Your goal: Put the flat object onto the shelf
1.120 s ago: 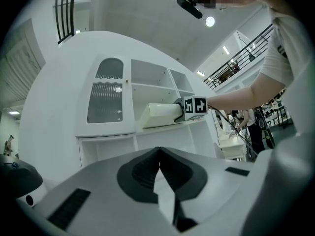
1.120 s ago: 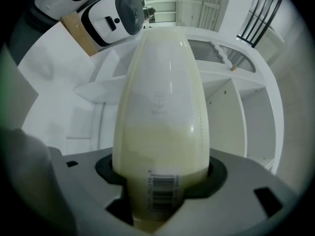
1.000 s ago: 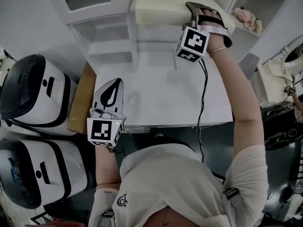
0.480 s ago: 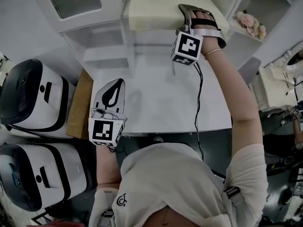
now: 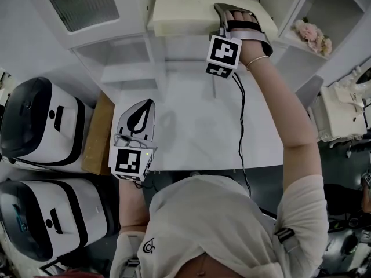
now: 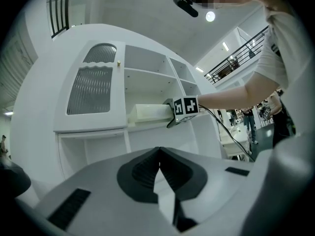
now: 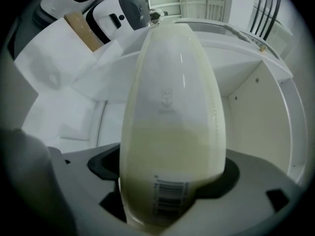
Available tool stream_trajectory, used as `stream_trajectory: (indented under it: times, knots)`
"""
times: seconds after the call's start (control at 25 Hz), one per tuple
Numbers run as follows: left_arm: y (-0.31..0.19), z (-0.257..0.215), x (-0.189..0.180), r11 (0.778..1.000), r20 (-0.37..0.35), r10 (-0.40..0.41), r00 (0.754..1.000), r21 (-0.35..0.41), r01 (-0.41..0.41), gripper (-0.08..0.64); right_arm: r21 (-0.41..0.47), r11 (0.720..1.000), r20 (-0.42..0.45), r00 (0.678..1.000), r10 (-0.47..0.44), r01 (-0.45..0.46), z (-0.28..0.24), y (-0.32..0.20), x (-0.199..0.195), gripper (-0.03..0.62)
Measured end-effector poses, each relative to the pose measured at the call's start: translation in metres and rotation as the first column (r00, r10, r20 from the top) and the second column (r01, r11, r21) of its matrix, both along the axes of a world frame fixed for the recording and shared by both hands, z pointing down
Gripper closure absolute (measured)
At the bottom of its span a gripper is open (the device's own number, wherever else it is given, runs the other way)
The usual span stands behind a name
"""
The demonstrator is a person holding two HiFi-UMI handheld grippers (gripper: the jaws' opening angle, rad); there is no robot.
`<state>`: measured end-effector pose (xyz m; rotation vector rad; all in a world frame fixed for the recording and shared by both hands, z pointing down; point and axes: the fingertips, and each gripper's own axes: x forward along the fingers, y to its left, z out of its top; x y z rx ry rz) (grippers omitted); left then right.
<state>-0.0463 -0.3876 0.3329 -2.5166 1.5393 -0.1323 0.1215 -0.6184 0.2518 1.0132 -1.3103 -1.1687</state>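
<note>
- The white shelf unit (image 5: 133, 62) stands ahead, and the task's thing lies on one of its upper boards.
- The flat cream pack (image 5: 179, 10) has a glossy wrap and a barcode. It looks light, slightly soft and likely slippery, so it is best taken across its narrow end, flat faces between the pads.
- The right gripper (image 5: 223, 10) is at that end. Its jaws have just been opening, with the pack between them and the grip seemingly slack.
- The left gripper (image 5: 142, 104) hangs low with its jaws together, holding nothing.
</note>
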Motion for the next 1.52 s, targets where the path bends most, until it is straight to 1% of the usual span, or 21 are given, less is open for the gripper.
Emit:
stream_trajectory:
  times: [0.12,0.36,0.52,0.68,1.0,1.12,1.2,1.28,1.4,1.52]
  knots:
    - [-0.008,0.002,-0.001,1.0,0.004,-0.003,1.0,-0.005,0.003,0.546,0.011,1.0,-0.005,1.0,0.001,0.0,-0.002,-0.008,-0.001,0.16]
    - [-0.022,0.009,0.0,1.0,0.014,0.004,1.0,-0.018,-0.003,0.546,0.006,1.0,-0.005,1.0,0.006,-0.006,-0.001,-0.031,-0.004,0.149]
    - [-0.033,0.011,-0.001,1.0,0.014,0.004,1.0,-0.023,-0.003,0.546,-0.023,1.0,-0.003,1.0,0.011,-0.011,0.002,-0.041,-0.006,0.128]
    - [-0.04,0.011,-0.001,1.0,0.013,0.01,1.0,-0.018,-0.009,0.546,-0.024,0.999,-0.006,1.0,0.022,-0.022,0.002,-0.044,-0.009,0.107]
    - [-0.042,0.013,0.007,0.999,0.016,0.036,0.999,-0.018,-0.036,0.546,0.057,0.998,-0.022,0.999,0.034,-0.032,-0.005,-0.047,-0.009,0.057]
    - [-0.038,0.009,0.004,0.999,0.012,0.03,0.999,-0.012,-0.03,0.546,0.084,0.996,-0.03,0.999,0.021,-0.018,-0.008,-0.044,-0.009,0.052]
    - [-0.034,0.007,0.002,1.0,0.011,0.027,1.0,-0.009,-0.027,0.546,0.087,0.996,-0.021,1.0,0.017,-0.015,-0.011,-0.04,-0.007,0.045]
    - [-0.03,0.006,0.001,1.0,0.01,0.023,1.0,-0.004,-0.023,0.546,0.076,0.997,-0.005,1.0,0.014,-0.014,-0.013,-0.033,-0.005,0.032]
    - [-0.022,0.004,0.001,1.0,0.004,0.022,1.0,0.002,-0.022,0.546,0.056,0.998,0.022,1.0,0.001,-0.002,-0.01,-0.015,-0.004,0.032]
    - [-0.014,0.003,0.002,1.0,-0.003,0.023,1.0,0.005,-0.023,0.546,0.077,0.997,0.067,0.998,-0.005,-0.001,-0.008,0.006,0.0,0.032]
